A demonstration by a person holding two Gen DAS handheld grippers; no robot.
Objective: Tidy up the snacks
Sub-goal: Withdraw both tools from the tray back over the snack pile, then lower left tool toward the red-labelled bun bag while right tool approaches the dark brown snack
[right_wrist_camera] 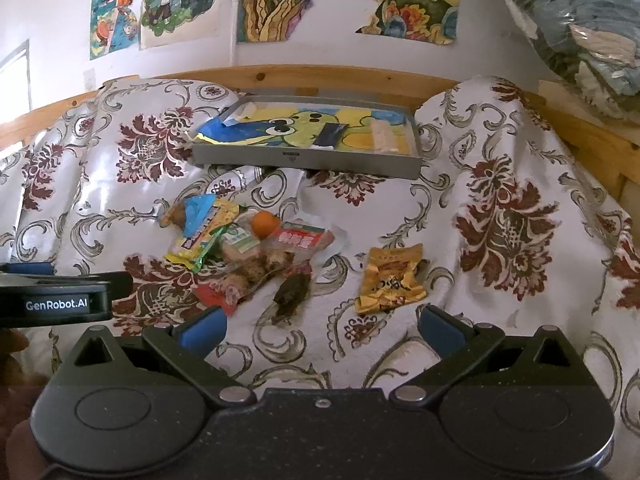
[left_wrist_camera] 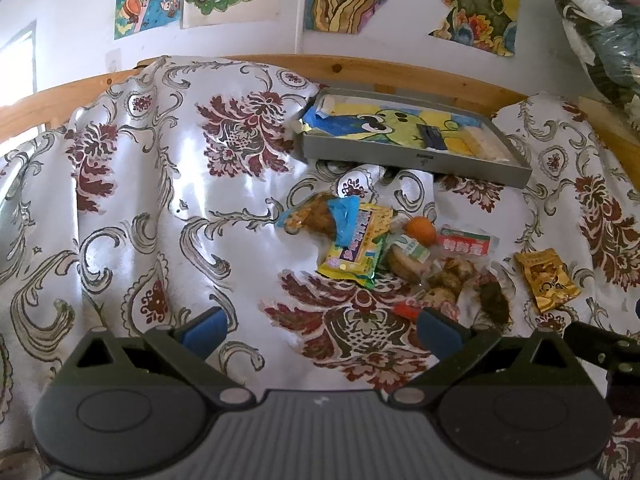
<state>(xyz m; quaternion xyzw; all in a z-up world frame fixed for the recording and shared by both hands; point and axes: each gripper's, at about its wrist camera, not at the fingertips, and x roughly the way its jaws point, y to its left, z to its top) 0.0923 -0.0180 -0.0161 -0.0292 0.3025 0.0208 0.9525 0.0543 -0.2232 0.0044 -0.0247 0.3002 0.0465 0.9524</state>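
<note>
Both the left gripper (left_wrist_camera: 320, 330) and right gripper (right_wrist_camera: 322, 330) have jaws wide apart, holding nothing. Snacks (right_wrist_camera: 256, 252) lie heaped mid-bed, the tray (right_wrist_camera: 304, 166) beyond near the headboard. Risk: slippery wrappers and rumpled bedspread (right_wrist_camera: 500, 220) could defeat a grasp.

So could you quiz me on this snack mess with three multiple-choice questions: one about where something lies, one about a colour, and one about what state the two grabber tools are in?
1. Where does the gold packet lie?
A. Inside the grey tray
B. Apart from the pile, on its right
C. Under the orange fruit

2. What colour is the round fruit in the snack pile?
A. Orange
B. Green
C. Purple

3. How do the left gripper and right gripper stand?
A. Both shut on snacks
B. One holds the tray
C. Both open, holding nothing

Answers:
1 B: it sits alone on the cloth, clear of the heap.
2 A: it is plainly orange.
3 C: the blue pads stand wide apart with only cloth between them.
</note>
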